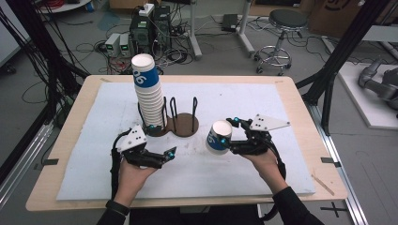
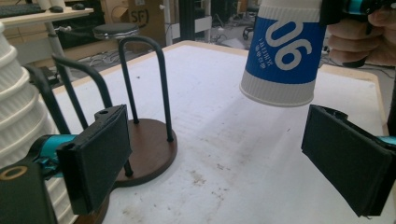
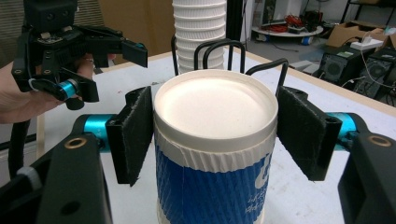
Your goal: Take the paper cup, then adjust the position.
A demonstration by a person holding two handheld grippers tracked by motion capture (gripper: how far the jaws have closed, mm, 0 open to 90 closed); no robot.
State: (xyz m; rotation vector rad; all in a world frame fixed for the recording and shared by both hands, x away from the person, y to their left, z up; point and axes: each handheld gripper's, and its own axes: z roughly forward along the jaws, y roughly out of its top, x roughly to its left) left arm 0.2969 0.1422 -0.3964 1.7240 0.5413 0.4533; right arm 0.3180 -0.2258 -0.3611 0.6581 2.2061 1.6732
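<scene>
Holding: right claw [image 1: 228,135] clamps a blue-and-white paper cup [image 1: 218,136] by its sides, off the table [image 1: 291,101], to the right of the wire cup holder [image 1: 184,120].
Cup pose: tipped on its side in the high view, base pointing toward the holder.
Left claw [image 1: 172,153]: jaws spread wide, nothing between them, in front of the holder and left of the cup.
Cup stack [image 1: 148,91]: upright in the holder's left bay.
Holder's right bay: vacant.

Cup stack [image 3: 200,32] top cut off by upper edge in right gripper view; held cup [image 2: 282,51] rim cropped in left gripper view.
</scene>
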